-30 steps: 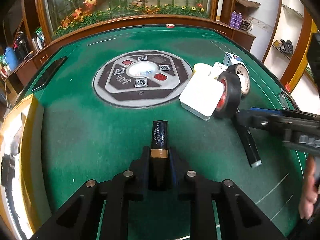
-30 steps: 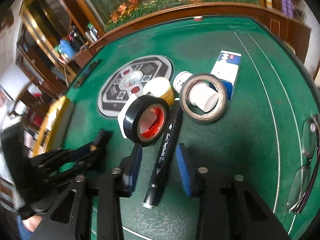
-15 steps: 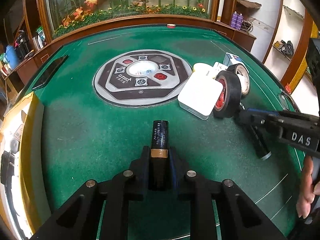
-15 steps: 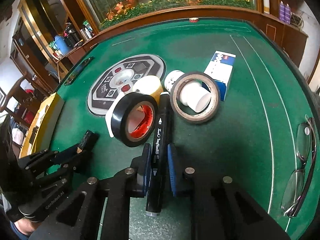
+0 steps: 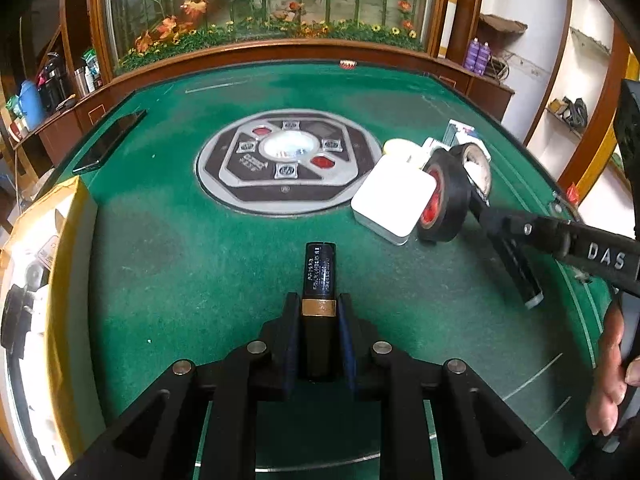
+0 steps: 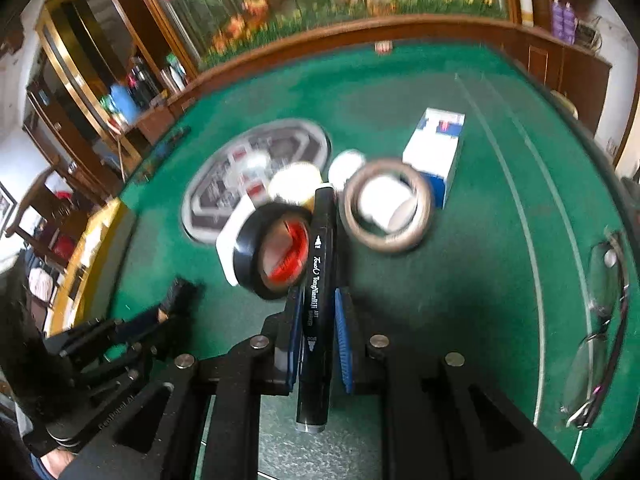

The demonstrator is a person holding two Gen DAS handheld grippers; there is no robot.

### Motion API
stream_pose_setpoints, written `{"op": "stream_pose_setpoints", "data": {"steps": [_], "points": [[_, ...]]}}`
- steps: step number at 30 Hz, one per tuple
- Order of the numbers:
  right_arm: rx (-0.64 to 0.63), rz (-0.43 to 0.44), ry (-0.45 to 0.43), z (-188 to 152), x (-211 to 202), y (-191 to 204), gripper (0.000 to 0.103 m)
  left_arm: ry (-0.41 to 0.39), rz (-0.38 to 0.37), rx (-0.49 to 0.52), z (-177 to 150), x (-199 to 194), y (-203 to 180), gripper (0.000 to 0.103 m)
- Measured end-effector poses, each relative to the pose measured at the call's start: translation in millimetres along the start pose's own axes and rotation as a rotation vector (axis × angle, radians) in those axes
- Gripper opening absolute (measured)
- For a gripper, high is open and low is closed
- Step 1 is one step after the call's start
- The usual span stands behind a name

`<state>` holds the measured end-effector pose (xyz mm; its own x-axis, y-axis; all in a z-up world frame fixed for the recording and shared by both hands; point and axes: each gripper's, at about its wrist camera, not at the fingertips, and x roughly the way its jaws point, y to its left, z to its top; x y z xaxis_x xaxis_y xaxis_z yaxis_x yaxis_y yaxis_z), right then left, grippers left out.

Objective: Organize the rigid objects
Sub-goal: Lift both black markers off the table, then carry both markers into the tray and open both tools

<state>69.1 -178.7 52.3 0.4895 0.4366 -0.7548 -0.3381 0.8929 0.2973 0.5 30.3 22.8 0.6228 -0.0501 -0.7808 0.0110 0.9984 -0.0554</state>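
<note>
My left gripper [image 5: 319, 304] is shut on a black tube with a gold band [image 5: 319, 276], held over the green table. My right gripper [image 6: 318, 300] is shut on a black marker [image 6: 318, 280]; it also shows in the left wrist view [image 5: 520, 276], lifted off the felt. A black tape roll with a red core [image 6: 276, 252] leans beside a white box [image 5: 390, 204]. A brown tape roll [image 6: 388, 208] lies around a white cup, near a blue-and-white carton [image 6: 436, 148].
A grey and brown control panel [image 5: 288, 164] sits in the table [image 5: 200, 264] centre. Glasses [image 6: 600, 320] lie at the right edge. A yellow box [image 5: 36, 280] stands at the left. A dark phone [image 5: 112, 140] lies far left.
My right gripper closed on the marker and has lifted it, tilting the view. The left gripper kept still with its tube.
</note>
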Motion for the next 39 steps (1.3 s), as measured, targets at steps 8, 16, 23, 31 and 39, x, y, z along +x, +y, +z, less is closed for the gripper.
{"op": "stream_pose_setpoints", "data": {"steps": [8,16,23,31,39], "points": [[-0.001,0.121,-0.121,4,-26,10,0.015,-0.068,-0.014,-0.020,6,-28,1,0.018],[-0.048,0.221,-0.097,-2,-25,29,0.015,-0.099,-0.010,-0.070,4,-45,15,0.018],[-0.089,0.266,-0.105,-6,-28,40,0.015,-0.144,-0.013,-0.131,-2,-72,42,0.018],[-0.045,0.402,-0.030,-9,-17,52,0.016,-0.194,0.010,-0.228,-17,-101,91,0.018],[-0.126,0.518,0.036,-15,-17,121,0.016,-0.229,0.083,-0.366,-46,-126,160,0.018]]}}
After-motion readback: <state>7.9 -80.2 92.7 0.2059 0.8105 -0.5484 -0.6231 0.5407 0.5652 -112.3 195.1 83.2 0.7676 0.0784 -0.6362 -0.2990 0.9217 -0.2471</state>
